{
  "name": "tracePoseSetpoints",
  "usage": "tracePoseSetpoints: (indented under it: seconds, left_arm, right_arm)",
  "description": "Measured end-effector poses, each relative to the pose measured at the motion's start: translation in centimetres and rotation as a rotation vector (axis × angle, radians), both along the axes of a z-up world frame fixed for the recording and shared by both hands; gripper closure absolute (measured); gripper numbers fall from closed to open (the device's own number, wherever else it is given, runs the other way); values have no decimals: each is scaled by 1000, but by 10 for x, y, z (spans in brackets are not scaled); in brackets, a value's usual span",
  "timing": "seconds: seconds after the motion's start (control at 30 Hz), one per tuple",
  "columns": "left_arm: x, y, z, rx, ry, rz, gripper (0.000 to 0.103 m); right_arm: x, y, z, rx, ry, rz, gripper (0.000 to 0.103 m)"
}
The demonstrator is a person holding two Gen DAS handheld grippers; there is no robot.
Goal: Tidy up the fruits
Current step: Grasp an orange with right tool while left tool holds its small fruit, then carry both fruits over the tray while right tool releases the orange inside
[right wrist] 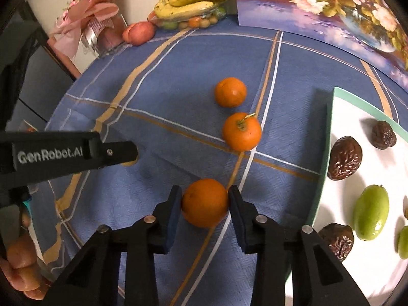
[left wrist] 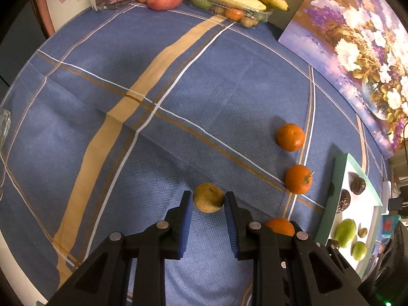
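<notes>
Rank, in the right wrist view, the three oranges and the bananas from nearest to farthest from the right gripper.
1. Orange between the right gripper's fingers.
2. Orange with stem, just beyond.
3. Plain orange, farther up the cloth.
4. Bananas, at the far edge.

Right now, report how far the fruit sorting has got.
Done: wrinkled dark fruits and green fruits lie on the white tray. In hand: the left tool is shut on a yellowish-brown fruit; the right tool brackets an orange. Left: two oranges on the cloth.
</notes>
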State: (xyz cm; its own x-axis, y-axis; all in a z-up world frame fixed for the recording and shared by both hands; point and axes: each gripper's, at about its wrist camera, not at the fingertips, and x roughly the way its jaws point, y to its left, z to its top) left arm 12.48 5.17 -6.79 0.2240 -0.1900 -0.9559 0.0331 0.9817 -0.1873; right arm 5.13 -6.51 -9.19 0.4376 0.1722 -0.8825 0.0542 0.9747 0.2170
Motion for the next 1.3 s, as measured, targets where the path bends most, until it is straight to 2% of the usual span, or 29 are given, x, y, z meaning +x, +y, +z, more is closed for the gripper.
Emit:
tracePoseSetpoints:
  seconds: [0.27, 0.47, 0.77, 1.07, 1.3]
  left_arm:
    - [-5, 0, 10, -13, -29, 0, 76]
    - [-14, -1, 32, -27, -90, -12, 76]
    - [-26, -11, 55, -36, -154, -34, 76]
    - [-43, -40, 70, -33, -191, -107, 76]
    - [-61, -75, 74, -32, -197, -217, 76]
  right_arm:
    - [-3, -2, 3, 6, -5, -2, 65]
    - [-16, -10, 29, 1, -64, -24, 65]
    - [-38, -30, 48, -2, -75, -97, 65]
    - [-60, -64, 63, 23, -80, -224, 65]
    - [-81, -108, 63, 30, -53, -362, 65]
